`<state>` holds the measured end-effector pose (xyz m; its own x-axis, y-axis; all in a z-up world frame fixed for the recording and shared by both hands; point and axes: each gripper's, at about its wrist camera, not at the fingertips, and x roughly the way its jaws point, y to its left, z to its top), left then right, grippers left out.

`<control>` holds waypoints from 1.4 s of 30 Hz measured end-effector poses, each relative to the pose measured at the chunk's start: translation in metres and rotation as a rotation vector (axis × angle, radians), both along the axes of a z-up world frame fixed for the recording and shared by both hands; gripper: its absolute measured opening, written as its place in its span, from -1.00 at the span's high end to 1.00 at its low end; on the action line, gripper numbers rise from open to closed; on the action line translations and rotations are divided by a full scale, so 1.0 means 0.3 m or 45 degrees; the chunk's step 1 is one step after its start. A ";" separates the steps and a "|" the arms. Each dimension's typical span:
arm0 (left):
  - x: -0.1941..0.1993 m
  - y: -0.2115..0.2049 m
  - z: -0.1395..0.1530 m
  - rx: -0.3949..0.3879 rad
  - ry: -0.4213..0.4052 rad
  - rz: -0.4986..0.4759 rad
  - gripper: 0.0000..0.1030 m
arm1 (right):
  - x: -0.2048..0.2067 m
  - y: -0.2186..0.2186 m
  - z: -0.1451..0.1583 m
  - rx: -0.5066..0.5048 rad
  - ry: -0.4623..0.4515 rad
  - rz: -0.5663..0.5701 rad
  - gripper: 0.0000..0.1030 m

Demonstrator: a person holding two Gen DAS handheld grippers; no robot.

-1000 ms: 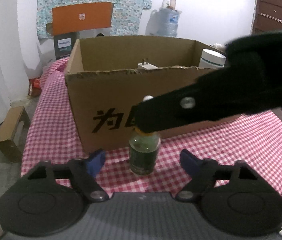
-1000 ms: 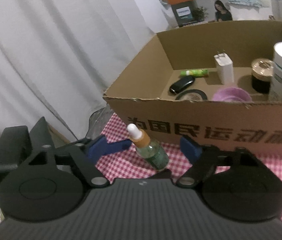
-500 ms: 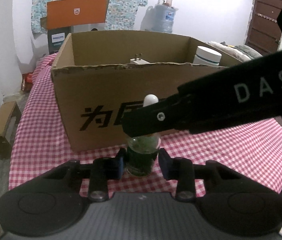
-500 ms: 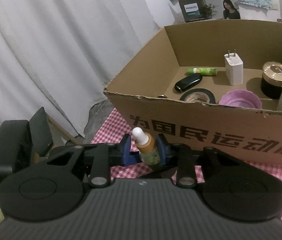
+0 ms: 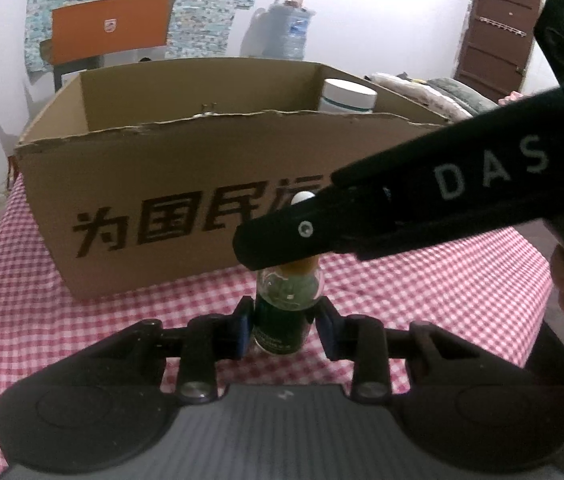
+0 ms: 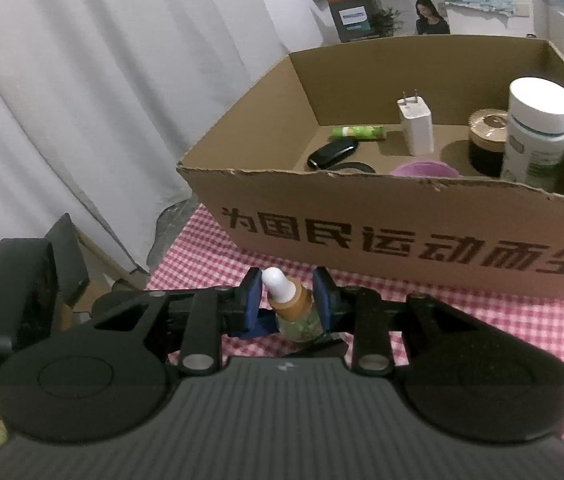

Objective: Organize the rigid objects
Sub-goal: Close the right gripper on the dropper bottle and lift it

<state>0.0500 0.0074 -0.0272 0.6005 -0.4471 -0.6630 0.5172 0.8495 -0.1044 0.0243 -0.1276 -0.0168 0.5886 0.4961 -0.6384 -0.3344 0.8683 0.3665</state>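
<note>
Dropper bottle (image 5: 285,312) upright on tabletop (image 5: 441,292), my left hand-held gripper (image 5: 283,330) clamping its body, right hand-held gripper (image 6: 287,304) pinching its neck; cardboard box (image 6: 401,216) just behind.

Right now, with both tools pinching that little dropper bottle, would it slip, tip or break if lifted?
The bottle looks like smooth glass, so it could slip, and probably crack if dropped. It is narrow and upright on the cloth, so likely tippy once released. The left fingers grip its body and the right fingers its neck, which should steady it.
</note>
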 end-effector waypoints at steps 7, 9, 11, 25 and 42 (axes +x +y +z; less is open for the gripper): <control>-0.021 -0.021 0.000 0.027 -0.035 -0.025 0.32 | -0.023 -0.018 0.013 -0.014 -0.027 0.009 0.44; -0.018 -0.025 -0.002 0.039 -0.042 -0.029 0.32 | -0.027 -0.015 0.015 -0.036 -0.031 0.024 0.44; -0.015 -0.035 -0.005 0.046 -0.044 -0.035 0.32 | -0.027 -0.010 0.015 -0.047 -0.027 0.036 0.44; 0.028 -0.069 -0.036 0.086 -0.018 -0.040 0.34 | -0.014 -0.007 -0.001 -0.078 -0.003 0.052 0.44; -0.007 -0.092 0.008 0.098 -0.047 -0.038 0.35 | -0.029 -0.010 0.035 -0.090 -0.041 0.048 0.61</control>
